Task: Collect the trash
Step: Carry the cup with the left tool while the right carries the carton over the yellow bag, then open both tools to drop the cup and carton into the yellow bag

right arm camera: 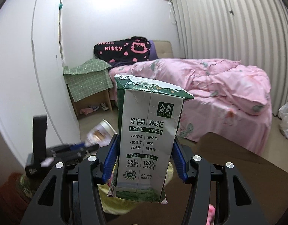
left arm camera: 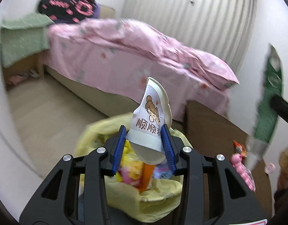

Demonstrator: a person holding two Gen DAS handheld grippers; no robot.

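The left tongs (left arm camera: 144,148) are closed on a paper cup (left arm camera: 151,120), pinching it low down, near its base, so that the mouth end tips up and away. The cup is already crushed out of round: thin paper, very light, no stiffness left, so it needs only a soft squeeze and will likely fold further under more. It hangs right above a bin lined with a yellow bag (left arm camera: 153,191) that already holds bright wrappers.

The right tongs (right arm camera: 144,159) are closed on a milk carton (right arm camera: 147,138), gripped across its lower half by the two narrow sides, upright, with the printed face toward the camera. Its edges are creased and dented, so it looks empty or nearly so, light but stiffer than the cup; the coated card is probably a bit slick, so a hold across the flat sides seems the safest. In the right view the yellow bag shows just below the carton, and a brown table (right arm camera: 237,159) lies to the right.
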